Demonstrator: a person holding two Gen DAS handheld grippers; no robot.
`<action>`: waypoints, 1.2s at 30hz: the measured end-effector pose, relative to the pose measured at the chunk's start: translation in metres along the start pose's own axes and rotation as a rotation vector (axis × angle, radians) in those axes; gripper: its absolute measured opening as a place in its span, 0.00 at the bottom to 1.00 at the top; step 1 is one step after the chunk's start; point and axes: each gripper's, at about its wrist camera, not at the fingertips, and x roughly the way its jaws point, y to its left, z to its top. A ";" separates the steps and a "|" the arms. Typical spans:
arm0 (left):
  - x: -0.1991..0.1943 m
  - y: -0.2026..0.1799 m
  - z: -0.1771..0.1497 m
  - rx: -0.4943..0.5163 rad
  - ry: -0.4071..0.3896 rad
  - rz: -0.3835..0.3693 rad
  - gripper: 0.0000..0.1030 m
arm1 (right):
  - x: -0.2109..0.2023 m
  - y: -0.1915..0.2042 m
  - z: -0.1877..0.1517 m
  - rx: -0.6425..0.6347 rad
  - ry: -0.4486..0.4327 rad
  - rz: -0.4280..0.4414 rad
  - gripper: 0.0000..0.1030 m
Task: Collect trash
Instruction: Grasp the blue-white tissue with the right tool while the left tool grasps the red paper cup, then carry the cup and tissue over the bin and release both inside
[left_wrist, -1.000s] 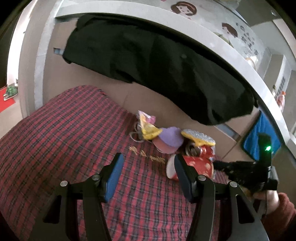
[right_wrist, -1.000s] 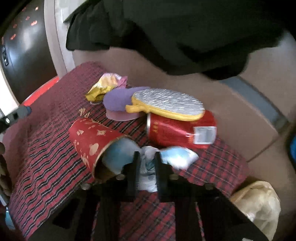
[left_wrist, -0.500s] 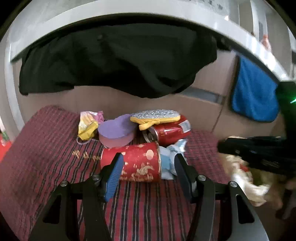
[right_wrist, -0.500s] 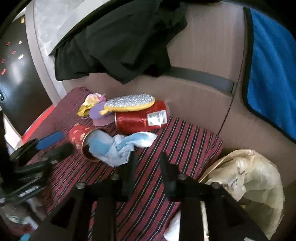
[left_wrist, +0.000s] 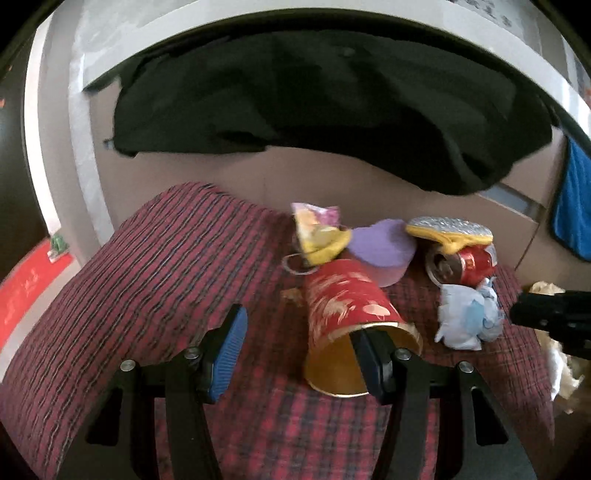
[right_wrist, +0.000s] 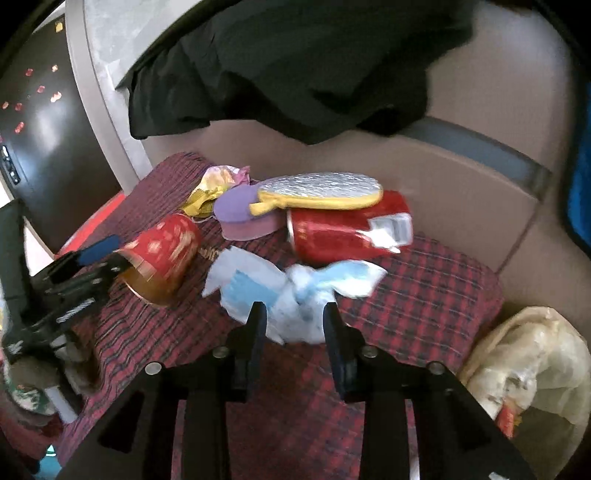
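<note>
The left hand-held gripper (left_wrist: 301, 341) gapes wide, its right finger inside the mouth of the tipped red paper cup (left_wrist: 351, 314). At its 3 o'clock, the right hand-held gripper (right_wrist: 291, 325) is opening, crumpled blue-white tissue (right_wrist: 291, 291) loose between its jaws.

Left half of plaid cloth (left_wrist: 155, 266) bare; cup (left_wrist: 347, 306), can (left_wrist: 465, 264), crumpled tissue (left_wrist: 467, 317) crowd right half.

Blue cloth (left_wrist: 573, 206) cut off at edge
</note>
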 end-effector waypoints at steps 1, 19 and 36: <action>-0.001 0.006 -0.001 -0.009 0.000 -0.005 0.56 | 0.005 0.004 0.004 -0.001 -0.003 -0.017 0.29; 0.026 0.032 -0.001 -0.154 0.090 -0.132 0.47 | 0.016 0.006 0.006 -0.013 0.013 -0.049 0.20; -0.034 -0.048 0.023 -0.016 -0.046 -0.116 0.03 | -0.068 -0.016 -0.019 -0.012 -0.161 -0.046 0.20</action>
